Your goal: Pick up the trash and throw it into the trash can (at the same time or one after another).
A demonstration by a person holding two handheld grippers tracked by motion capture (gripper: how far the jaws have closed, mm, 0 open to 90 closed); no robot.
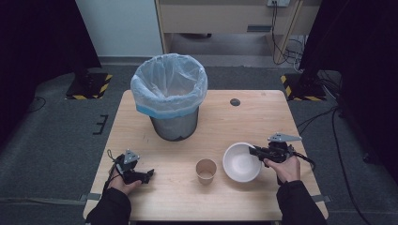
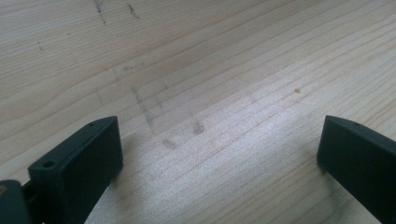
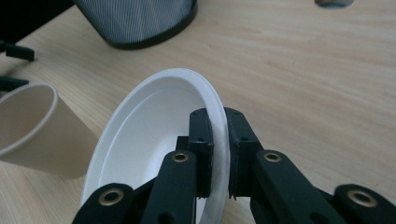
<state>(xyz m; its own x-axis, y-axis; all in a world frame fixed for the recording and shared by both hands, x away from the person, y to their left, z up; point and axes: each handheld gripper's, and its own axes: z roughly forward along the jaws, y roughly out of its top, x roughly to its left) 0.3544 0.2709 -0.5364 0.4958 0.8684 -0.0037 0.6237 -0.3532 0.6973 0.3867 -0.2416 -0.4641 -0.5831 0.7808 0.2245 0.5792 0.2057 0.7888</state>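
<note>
Grey carpet surrounds a light wood bench (image 1: 263, 117), w/ dark curtains at both sides and a wood cabinet at the back wall. Yellow-black striped base plates sit on the floor at the bench's far left and far right corners.

Toward the back of the bench, left of centre, stands a mesh bin (image 1: 172, 96) lined w/ a pale plastic bag (image 1: 162, 77) folded over its rim. A small dark round spot (image 1: 235, 102) lies to the bin's right; can't tell what it is, maybe a cap or a hole cover.

Near the front, centre, a paper cup (image 1: 206, 170) stands upright, open end up. Just beside it on the right is a white bowl (image 1: 241, 161), apart from the cup.

Right gripper (image 1: 257, 151) comes in from the right, held by the person's right hand (image 1: 284, 168). Its jaws are clenched on the bowl's right rim: in the right gripper view the rim (image 3: 219, 140) sits pinched between the two black jaws, one inside the bowl, one outside. That view also shows the cup at left and the bin's black base at top.

Left gripper (image 1: 145, 175) is at the front left of the bench, in the left hand (image 1: 123, 183), well apart from the cup. In the left gripper view its jaws stand wide apart, released, w/ bare wood grain btw them and a few faint scuff marks (image 2: 170, 142) on the surface.
</note>
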